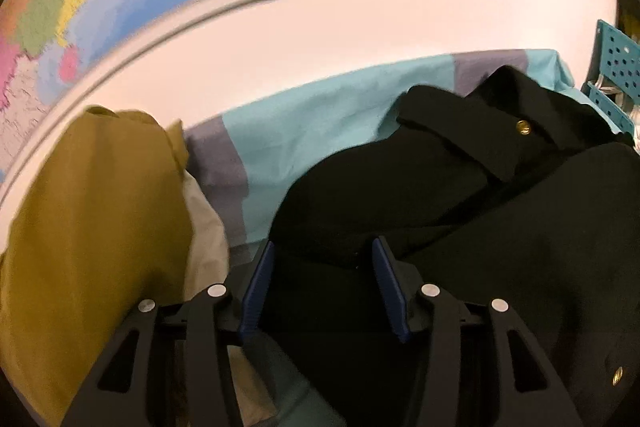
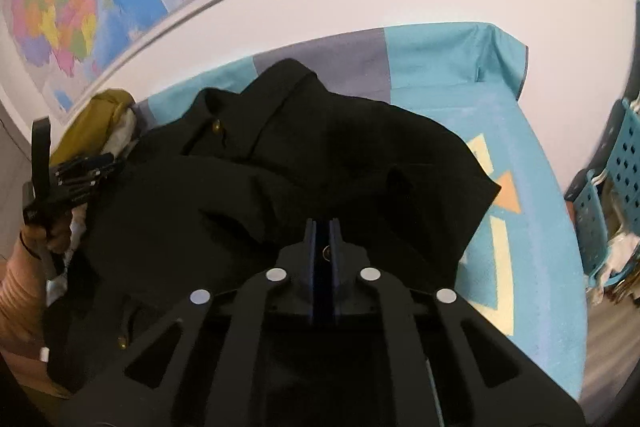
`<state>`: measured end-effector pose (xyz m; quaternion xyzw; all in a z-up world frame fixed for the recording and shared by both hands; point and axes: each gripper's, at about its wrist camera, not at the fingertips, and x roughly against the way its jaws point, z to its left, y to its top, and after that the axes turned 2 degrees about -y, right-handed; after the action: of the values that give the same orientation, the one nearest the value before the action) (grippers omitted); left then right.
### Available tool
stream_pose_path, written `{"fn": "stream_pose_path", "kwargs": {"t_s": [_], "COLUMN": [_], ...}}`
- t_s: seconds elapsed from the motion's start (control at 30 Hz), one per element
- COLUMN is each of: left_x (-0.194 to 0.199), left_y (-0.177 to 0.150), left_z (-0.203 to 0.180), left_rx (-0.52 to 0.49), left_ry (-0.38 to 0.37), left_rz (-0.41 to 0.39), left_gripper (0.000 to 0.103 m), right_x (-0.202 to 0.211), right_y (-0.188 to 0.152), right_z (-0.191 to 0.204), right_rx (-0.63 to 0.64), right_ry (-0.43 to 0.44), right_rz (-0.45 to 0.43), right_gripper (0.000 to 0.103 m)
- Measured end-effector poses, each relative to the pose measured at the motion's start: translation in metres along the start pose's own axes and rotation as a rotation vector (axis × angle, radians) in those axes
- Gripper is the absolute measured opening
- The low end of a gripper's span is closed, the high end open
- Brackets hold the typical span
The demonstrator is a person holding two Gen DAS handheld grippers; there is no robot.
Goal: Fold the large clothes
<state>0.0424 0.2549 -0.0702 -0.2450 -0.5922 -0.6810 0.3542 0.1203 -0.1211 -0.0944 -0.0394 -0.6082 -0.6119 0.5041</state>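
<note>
The right gripper (image 2: pixel 322 243) clamps the black coat (image 2: pixel 280 179) (near a button). The left gripper (image 1: pixel 322 287) stands apart over it. Grab an edge, pull taut.

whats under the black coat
The black coat lies crumpled on a turquoise bedsheet with grey bands and yellow and orange shapes. The sheet shows all around it; what lies directly beneath the coat's folds is covered.

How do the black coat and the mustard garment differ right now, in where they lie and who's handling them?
The black coat lies spread and rumpled across the middle of the blue sheet; the mustard garment sits bunched at the sheet's edge by the wall. The coat shows brass buttons; the mustard one shows none. The right gripper is closed on coat fabric; nothing grips the mustard garment. Both are unfolded.
</note>
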Motion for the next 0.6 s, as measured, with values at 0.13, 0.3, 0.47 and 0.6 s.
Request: {"fn": "stream_pose_path", "kwargs": {"t_s": [0.13, 0.3, 0.47, 0.6], "left_x": [0.02, 0.042, 0.032, 0.051], "left_y": [-0.012, -0.028, -0.039, -0.05], "left_z": [0.003, -0.003, -0.013, -0.002], "left_rx": [-0.001, -0.024, -0.046, -0.009], "left_ry": [-0.053, -0.115, -0.063, -0.063], "left_rz": [-0.026, -0.045, -0.006, -0.041], "left_gripper": [0.055, 0.062, 0.068, 0.068], "right_x": [0.029, 0.049, 0.009, 0.033], "right_y": [-0.004, -0.015, -0.016, -0.026], "right_z": [0.0, 0.028, 0.027, 0.016], "right_rx": [-0.012, 0.119, 0.102, 0.026], "right_ry": [-0.007, 0.038, 0.019, 0.066], "right_rz": [-0.085, -0.127, -0.009, -0.072], "right_gripper": [0.044, 0.045, 0.049, 0.054]}}
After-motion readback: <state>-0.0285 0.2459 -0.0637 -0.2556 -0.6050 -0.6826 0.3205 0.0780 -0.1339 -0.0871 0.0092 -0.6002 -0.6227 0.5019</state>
